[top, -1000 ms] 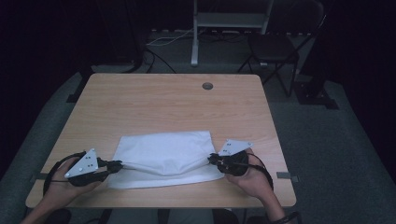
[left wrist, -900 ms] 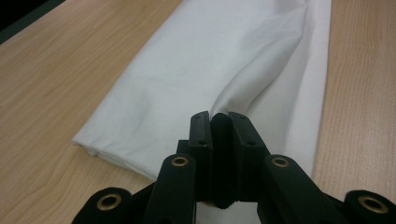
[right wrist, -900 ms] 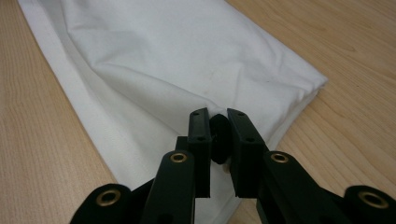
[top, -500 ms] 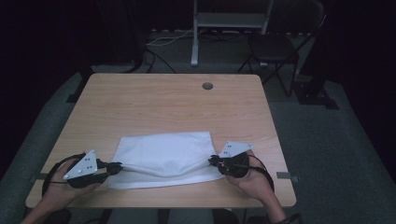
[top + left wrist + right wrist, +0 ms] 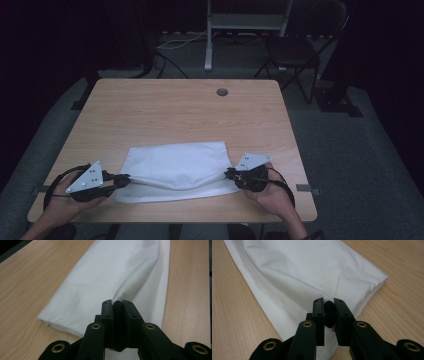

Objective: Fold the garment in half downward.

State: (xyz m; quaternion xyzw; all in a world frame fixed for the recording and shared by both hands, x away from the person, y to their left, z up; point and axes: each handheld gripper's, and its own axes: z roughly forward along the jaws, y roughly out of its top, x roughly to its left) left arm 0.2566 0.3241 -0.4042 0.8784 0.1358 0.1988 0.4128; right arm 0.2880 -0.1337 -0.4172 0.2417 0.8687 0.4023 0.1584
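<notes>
Nothing has shifted since the earlier frame: white cloth (image 5: 176, 167) is pinched at opposite ends by left gripper (image 5: 121, 178) and right gripper (image 5: 229, 174), lifting its upper layer for folding

One white cloth (image 5: 176, 167), two grippers, one table (image 5: 165, 112), one chair (image 5: 295, 52).

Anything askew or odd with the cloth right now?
Nothing damaged. The folded white cloth lies uneven: its top layer is pinched up by the left gripper and right gripper, leaving the bottom layer jutting out along the near edge.
</notes>
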